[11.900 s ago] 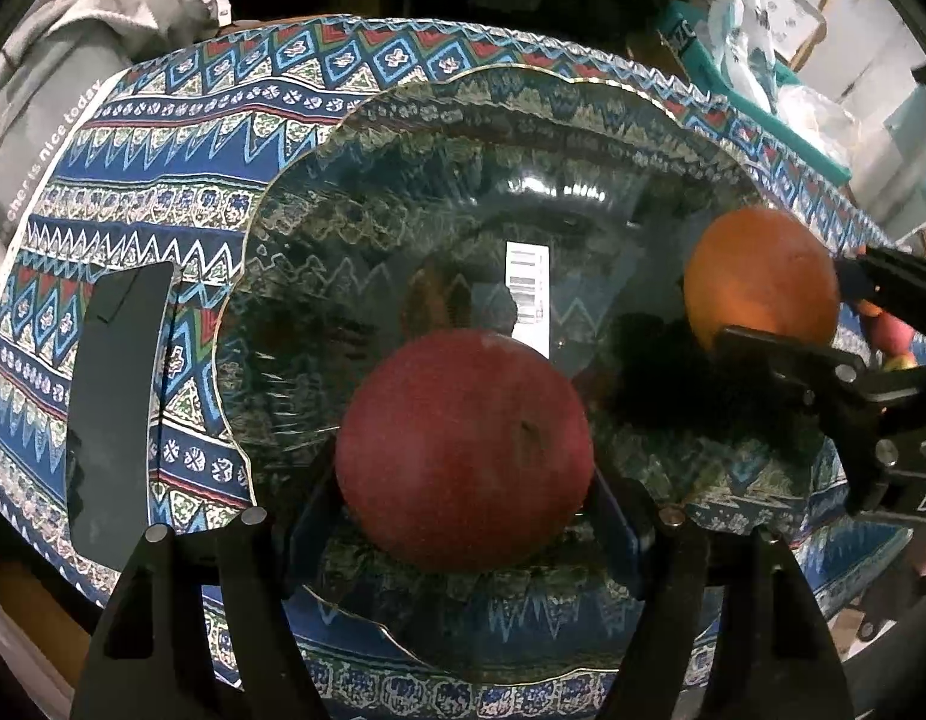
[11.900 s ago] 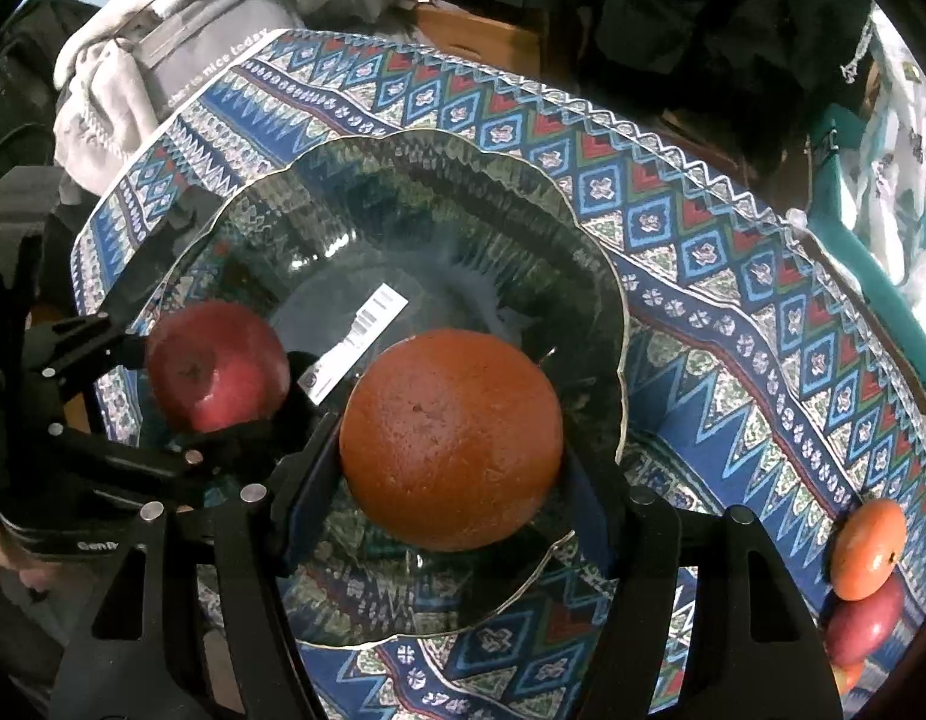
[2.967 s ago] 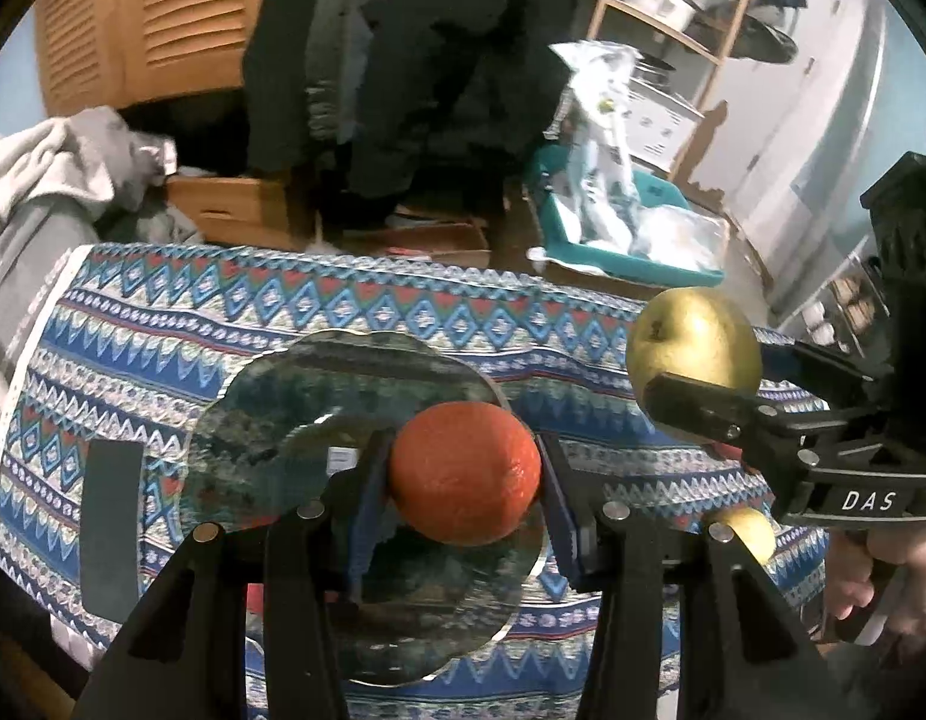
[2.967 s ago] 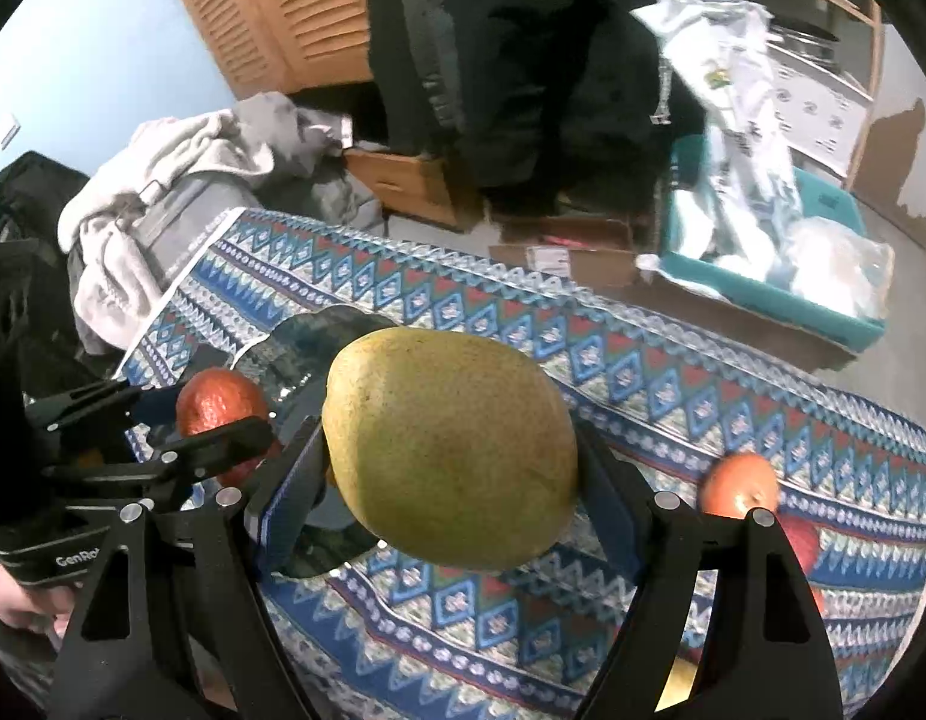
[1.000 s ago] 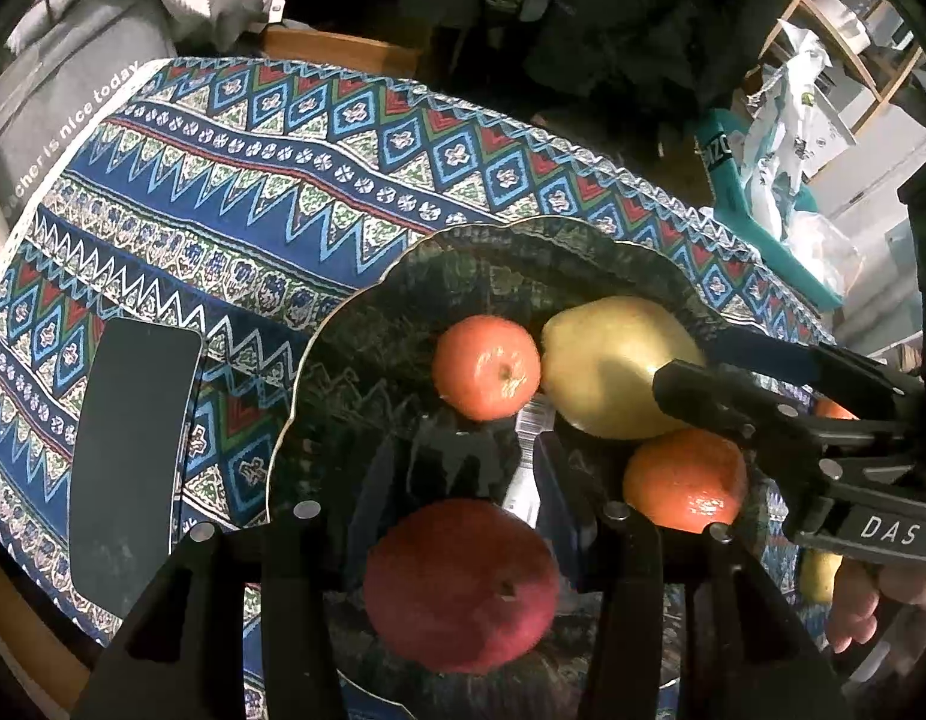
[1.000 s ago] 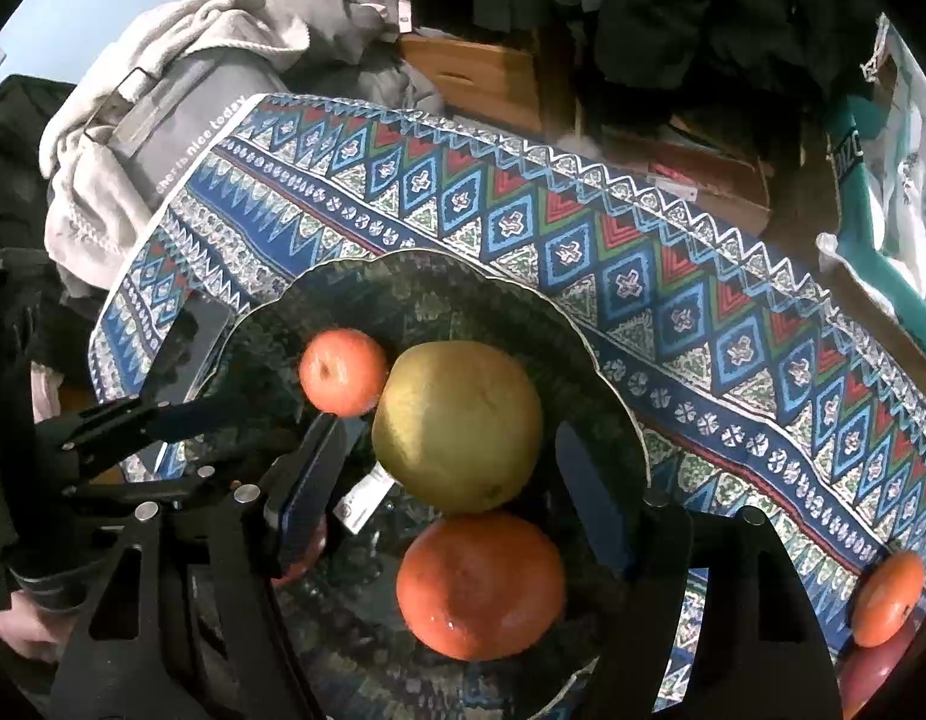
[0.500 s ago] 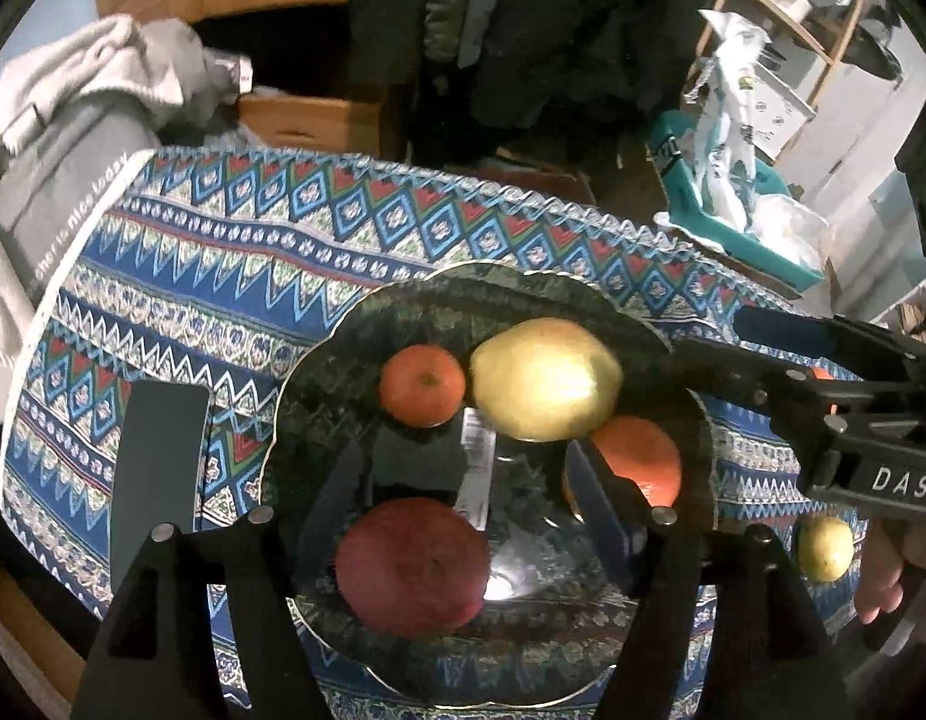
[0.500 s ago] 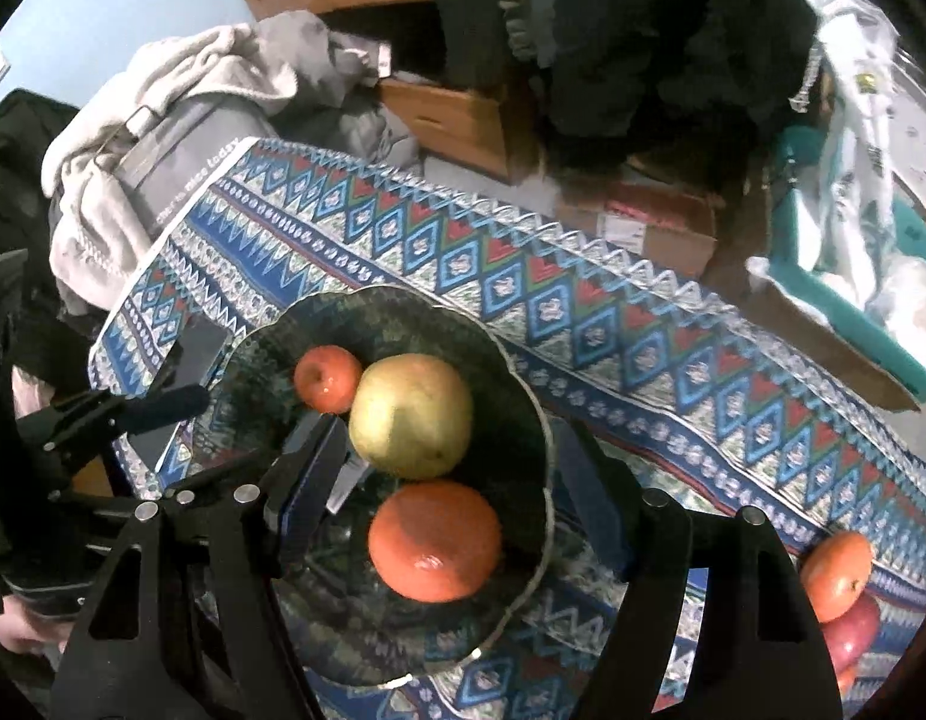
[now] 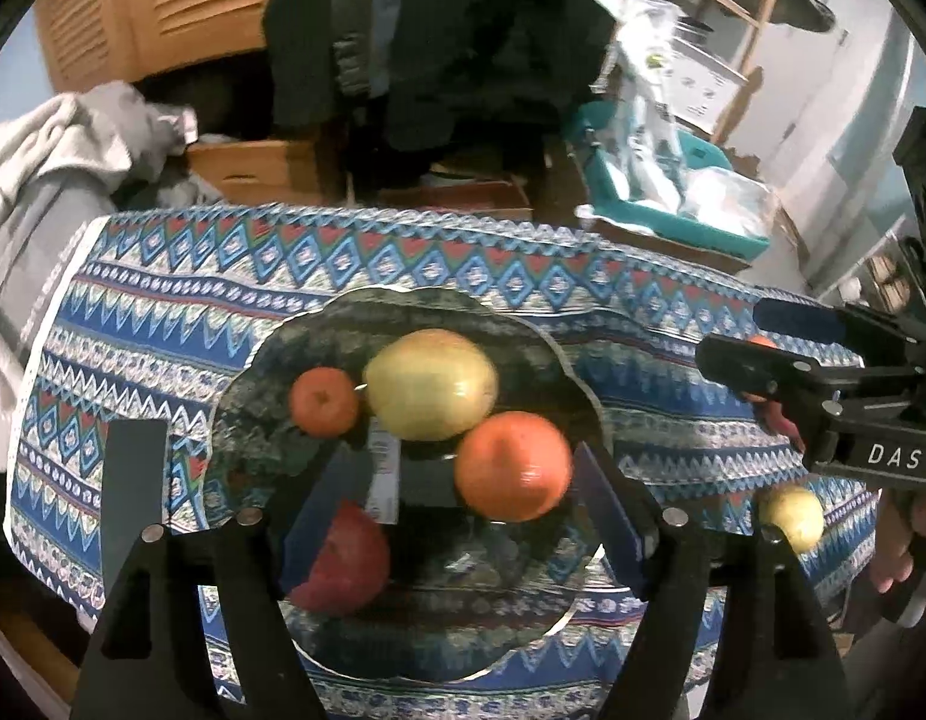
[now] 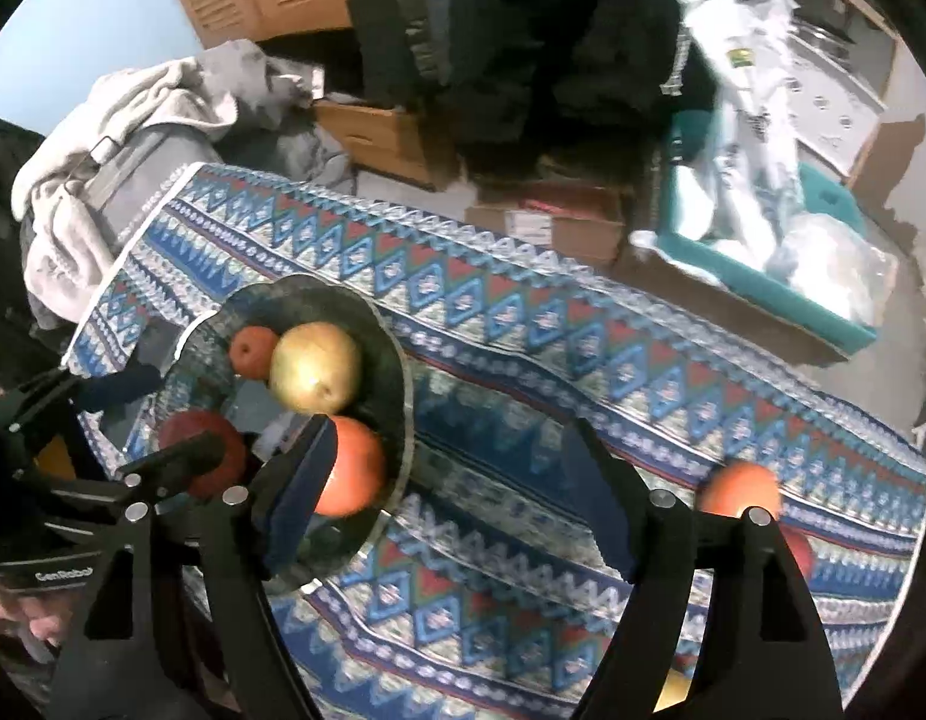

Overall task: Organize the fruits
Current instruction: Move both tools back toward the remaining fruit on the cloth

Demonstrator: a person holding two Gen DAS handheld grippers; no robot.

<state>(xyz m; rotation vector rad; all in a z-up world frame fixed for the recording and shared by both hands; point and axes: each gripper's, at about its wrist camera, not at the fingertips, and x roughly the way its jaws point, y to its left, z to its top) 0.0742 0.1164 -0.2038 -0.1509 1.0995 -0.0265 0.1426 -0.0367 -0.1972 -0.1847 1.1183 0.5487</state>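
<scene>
A glass bowl (image 9: 271, 360) on the patterned cloth holds a yellow-green pear (image 9: 430, 384), a small orange fruit (image 9: 323, 401), a large orange (image 9: 512, 465) and a red apple (image 9: 343, 561). The bowl (image 10: 397, 360) also shows in the right wrist view with the pear (image 10: 315, 367). My left gripper (image 9: 457, 516) is open and empty above the bowl's near side. My right gripper (image 10: 448, 498) is open and empty over the cloth, right of the bowl. Loose fruits lie at the right: an orange one (image 10: 740, 489), a red one (image 10: 799, 552), a yellow one (image 9: 791, 517).
A dark flat rectangle (image 9: 133, 486) lies on the cloth left of the bowl. Behind the table are a pile of grey clothes (image 9: 49, 156), cardboard boxes (image 10: 547, 222) and a teal bin with plastic bags (image 9: 673, 192). The cloth-covered table (image 10: 583, 360) has its far edge near them.
Both grippers have pulled up and back from the bowl. The right gripper has swung right, over the bare cloth. The fruits stay in the bowl.
</scene>
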